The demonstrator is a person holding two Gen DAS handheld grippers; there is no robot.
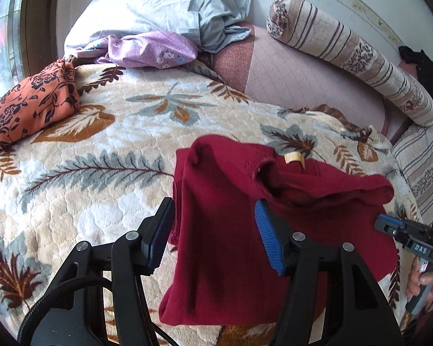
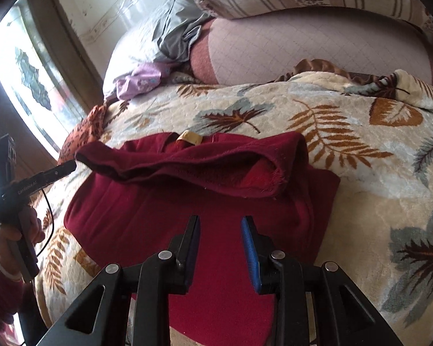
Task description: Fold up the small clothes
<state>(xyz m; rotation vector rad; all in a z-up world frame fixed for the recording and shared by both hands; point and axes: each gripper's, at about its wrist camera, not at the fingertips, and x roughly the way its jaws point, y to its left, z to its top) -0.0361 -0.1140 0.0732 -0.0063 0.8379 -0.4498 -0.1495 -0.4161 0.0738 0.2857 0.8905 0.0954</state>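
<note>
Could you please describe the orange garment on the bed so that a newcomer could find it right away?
Start from the cream, leaf-patterned blanket covering the bed and follow it to the window-side edge, below the pale grey pillow. There lies the orange garment, loosely bundled. Its black flower print sets it apart from the lilac cloth beside it and the plain dark red top.

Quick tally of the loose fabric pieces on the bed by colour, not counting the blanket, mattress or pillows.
Dark red: 1, the red garment under both open grippers, the left gripper and the right gripper.
Orange floral: 1, the orange cloth.
Purple floral: 1, the purple cloth.
Grey: 1, the grey cloth.
Total: 4
</note>
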